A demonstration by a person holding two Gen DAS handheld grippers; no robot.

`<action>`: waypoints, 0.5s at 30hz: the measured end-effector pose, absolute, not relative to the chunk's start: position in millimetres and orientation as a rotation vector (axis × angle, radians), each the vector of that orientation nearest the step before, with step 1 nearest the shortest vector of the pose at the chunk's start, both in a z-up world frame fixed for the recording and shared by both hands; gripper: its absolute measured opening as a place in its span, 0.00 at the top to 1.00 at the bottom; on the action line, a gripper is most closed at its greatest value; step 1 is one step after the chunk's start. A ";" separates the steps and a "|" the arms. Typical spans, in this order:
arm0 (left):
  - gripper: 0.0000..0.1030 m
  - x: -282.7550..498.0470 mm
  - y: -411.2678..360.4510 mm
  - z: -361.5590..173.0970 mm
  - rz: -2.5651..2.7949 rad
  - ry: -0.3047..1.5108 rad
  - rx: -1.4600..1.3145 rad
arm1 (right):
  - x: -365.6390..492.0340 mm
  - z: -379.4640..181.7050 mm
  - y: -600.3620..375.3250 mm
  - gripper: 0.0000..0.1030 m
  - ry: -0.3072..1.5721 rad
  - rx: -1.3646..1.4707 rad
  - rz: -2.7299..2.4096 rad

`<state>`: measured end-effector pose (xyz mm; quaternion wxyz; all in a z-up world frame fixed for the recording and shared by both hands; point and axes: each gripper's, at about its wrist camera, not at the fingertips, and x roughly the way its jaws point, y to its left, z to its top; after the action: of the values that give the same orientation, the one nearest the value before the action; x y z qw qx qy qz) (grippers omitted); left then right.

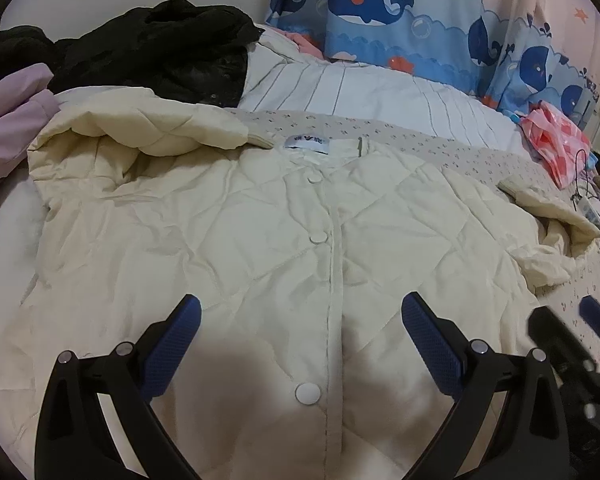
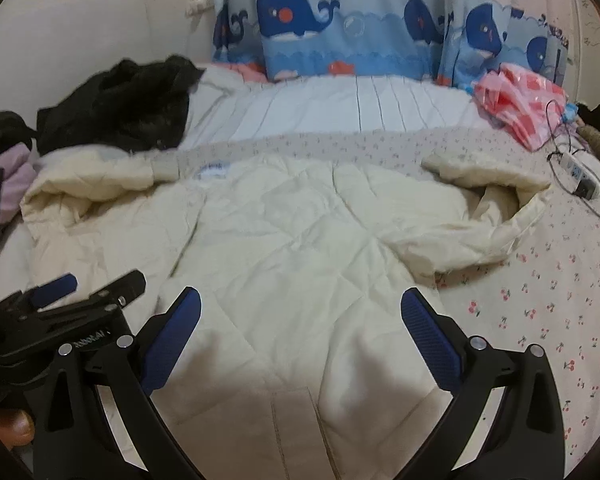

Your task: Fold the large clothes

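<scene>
Left wrist view shows my left gripper (image 1: 301, 312) hovering with its blue-padded fingers (image 1: 176, 340) spread wide and nothing between them, just above the lower front of the cream quilted jacket (image 1: 260, 240). The jacket lies face up and buttoned on the floral bedsheet (image 2: 540, 320), collar label away from me, its white snap buttons (image 1: 308, 393) running down the middle. From the right wrist view, my right gripper (image 2: 300, 312) is likewise spread apart and empty, over the jacket's right half near the hem. One sleeve (image 2: 500, 216) is bent beside the body. A black garment (image 1: 160, 48) lies heaped beyond the jacket, a pink plastic bag (image 2: 520, 104) off to the right.
</scene>
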<state>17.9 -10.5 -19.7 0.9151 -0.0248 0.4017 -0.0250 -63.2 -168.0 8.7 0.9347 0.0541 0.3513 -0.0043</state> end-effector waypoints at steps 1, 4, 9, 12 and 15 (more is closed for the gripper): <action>0.06 17.4 -10.2 -18.6 -0.046 0.821 -0.048 | -63.2 9.7 -167.2 0.06 0.718 0.106 -0.008; 0.06 16.5 -9.9 -15.3 -0.028 0.802 -0.029 | -59.6 6.3 -165.4 0.06 0.740 0.088 -0.020; 0.07 17.9 -6.6 -12.3 -0.029 0.803 -0.037 | -57.6 2.5 -164.3 0.06 0.755 0.081 -0.026; 0.06 18.5 -6.1 -12.1 -0.029 0.804 -0.035 | -58.1 1.8 -162.4 0.06 0.753 0.071 -0.024; 0.06 18.9 -6.1 -11.8 -0.028 0.804 -0.033 | -57.6 0.3 -160.5 0.06 0.757 0.062 -0.021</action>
<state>18.9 -6.1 -11.8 0.9200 -0.0160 0.3913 -0.0135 -57.6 -160.5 0.3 0.9288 0.0302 0.3693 -0.0103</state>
